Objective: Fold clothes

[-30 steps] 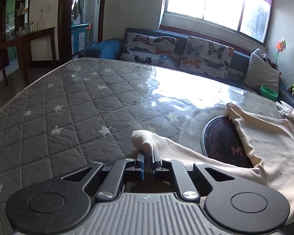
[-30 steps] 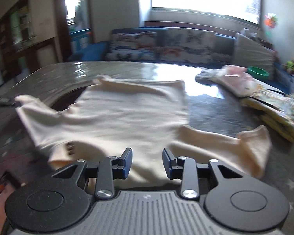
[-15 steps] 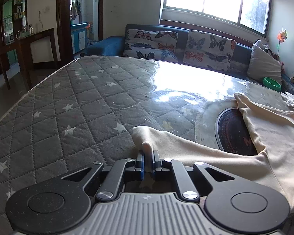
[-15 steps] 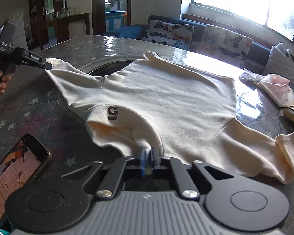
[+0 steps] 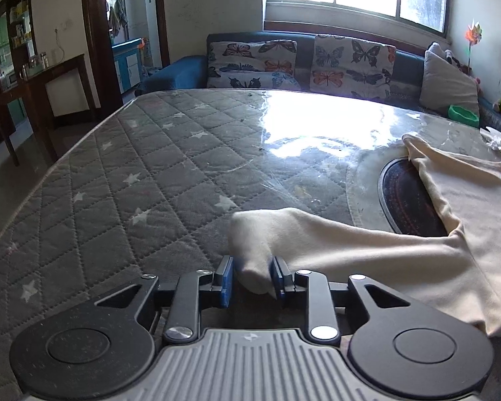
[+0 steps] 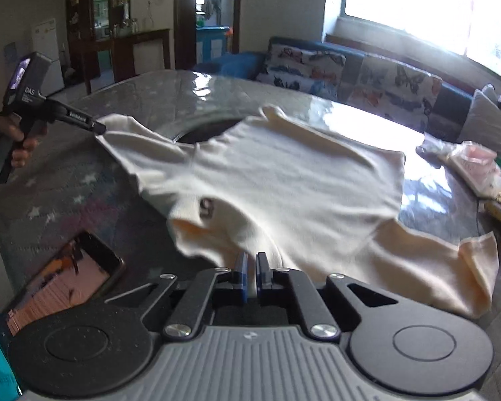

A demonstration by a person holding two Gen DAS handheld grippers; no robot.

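A cream long-sleeved shirt (image 6: 284, 180) with a dark "5" mark (image 6: 206, 208) lies spread on the table. In the left wrist view my left gripper (image 5: 252, 279) has opened partway, with the cuff of one sleeve (image 5: 254, 244) still lying loosely between its fingers. From the right wrist view the left gripper (image 6: 98, 129) shows at that sleeve's end. My right gripper (image 6: 250, 275) is shut on the shirt's collar edge and lifts it slightly. The other sleeve (image 6: 451, 267) lies to the right.
The table (image 5: 123, 180) has a grey quilted star cover under clear plastic, with a round dark burner inset (image 5: 407, 197). A phone (image 6: 63, 280) lies at front left. Folded clothes and packets (image 6: 474, 167) sit at the right. A sofa with butterfly cushions (image 5: 300, 60) stands behind.
My left gripper's fingers have spread apart around the sleeve cuff. My right gripper closed on the collar edge and has raised it; the shirt has shifted.
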